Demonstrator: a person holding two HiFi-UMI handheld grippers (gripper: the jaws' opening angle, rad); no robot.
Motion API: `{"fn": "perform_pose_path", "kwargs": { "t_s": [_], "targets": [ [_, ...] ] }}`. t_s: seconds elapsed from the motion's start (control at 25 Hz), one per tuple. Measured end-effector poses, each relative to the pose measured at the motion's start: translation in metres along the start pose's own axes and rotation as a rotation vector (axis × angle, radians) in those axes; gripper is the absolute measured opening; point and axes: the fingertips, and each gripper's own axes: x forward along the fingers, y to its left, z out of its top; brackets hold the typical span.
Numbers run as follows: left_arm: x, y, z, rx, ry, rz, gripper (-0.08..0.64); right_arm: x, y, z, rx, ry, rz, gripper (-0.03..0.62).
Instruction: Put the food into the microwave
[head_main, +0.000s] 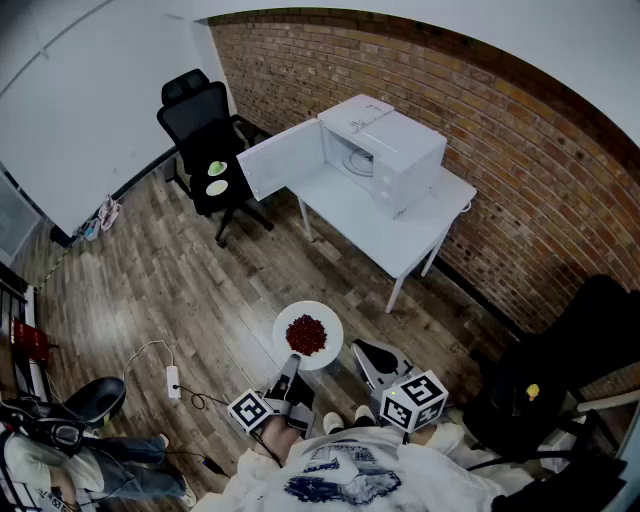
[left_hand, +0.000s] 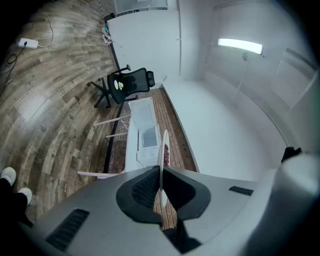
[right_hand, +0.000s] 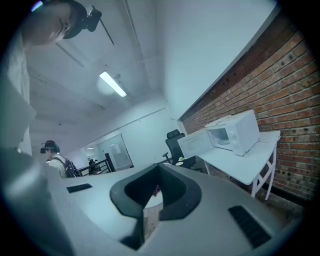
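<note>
A white plate (head_main: 326, 321) carrying a heap of red food (head_main: 306, 335) hangs above the wooden floor. My left gripper (head_main: 293, 361) is shut on its near rim; in the left gripper view the plate (left_hand: 164, 142) stands edge-on between the jaws of the left gripper (left_hand: 161, 186). My right gripper (head_main: 358, 349) sits just right of the plate, tips together, holding nothing. In the right gripper view that gripper (right_hand: 158, 192) shows the plate (right_hand: 151, 204) behind its jaws. The white microwave (head_main: 385, 150) stands on a white table (head_main: 390, 220) with its door (head_main: 285, 160) swung open.
A black office chair (head_main: 212, 150) left of the table holds two small plates, one with green food (head_main: 217, 168). Another dark chair (head_main: 560, 370) stands at the right. A power strip (head_main: 172, 380) and cable lie on the floor. A person (head_main: 60, 450) sits at the lower left.
</note>
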Motion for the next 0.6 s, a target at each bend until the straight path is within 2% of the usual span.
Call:
{"fn": "perform_pose_path", "kwargs": {
  "t_s": [0.4, 0.6],
  "targets": [
    [0.057, -0.007, -0.028, -0.015, 0.033, -0.028, 0.018, 0.009, -0.027, 0.007, 0.003, 0.017, -0.001, 0.012],
    [0.068, -0.002, -0.026, -0.019, 0.031, -0.016, 0.018, 0.014, -0.040, 0.012, 0.007, 0.016, -0.007, 0.012]
  ]
}}
